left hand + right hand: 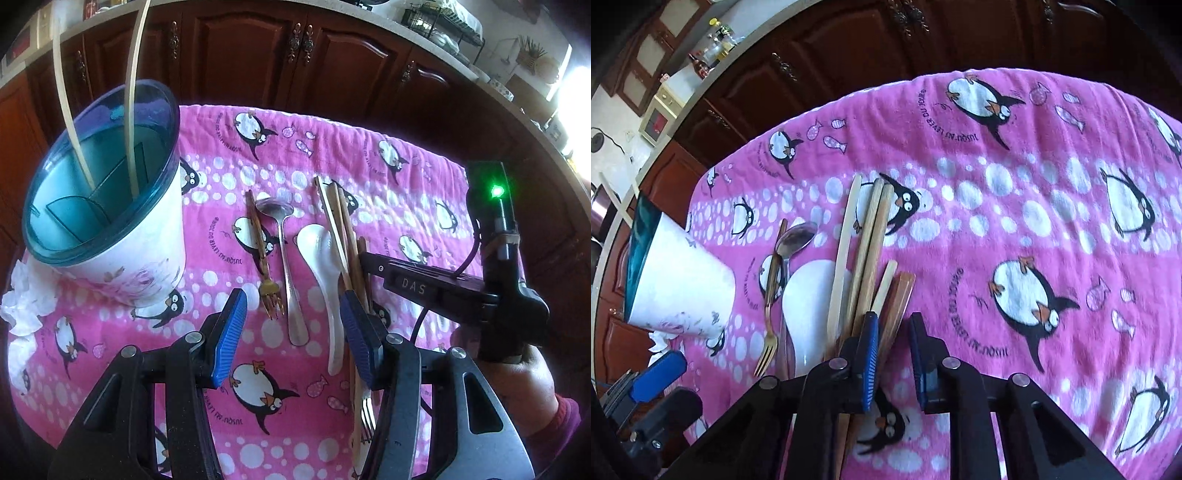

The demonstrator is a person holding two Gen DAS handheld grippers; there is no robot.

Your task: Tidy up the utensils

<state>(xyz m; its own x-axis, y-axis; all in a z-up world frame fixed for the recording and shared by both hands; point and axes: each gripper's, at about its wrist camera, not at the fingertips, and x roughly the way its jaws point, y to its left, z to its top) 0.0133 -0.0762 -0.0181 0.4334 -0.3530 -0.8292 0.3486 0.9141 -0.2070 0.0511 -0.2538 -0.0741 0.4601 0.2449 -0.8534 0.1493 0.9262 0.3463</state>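
A white utensil holder with a blue rim [110, 206] stands at the left on the pink penguin cloth and holds two pale chopsticks [131, 110]. Beside it lie a gold fork [264, 266], a metal spoon [286, 266], a white ceramic spoon [325, 273] and a bundle of wooden chopsticks [341, 229]. My left gripper [291, 332] is open above the fork and spoons. My right gripper [892, 354] is open, low over the chopstick bundle [871, 251], with a brown chopstick [897, 299] between its fingers. The holder [679, 280] lies at the left of the right wrist view.
Crumpled white tissue [22, 306] lies left of the holder. A silver fork [365, 413] lies near the front, partly behind my left gripper's right finger. Dark wooden cabinets [295, 55] stand behind the table. The cloth's right half [1052, 240] bears no utensils.
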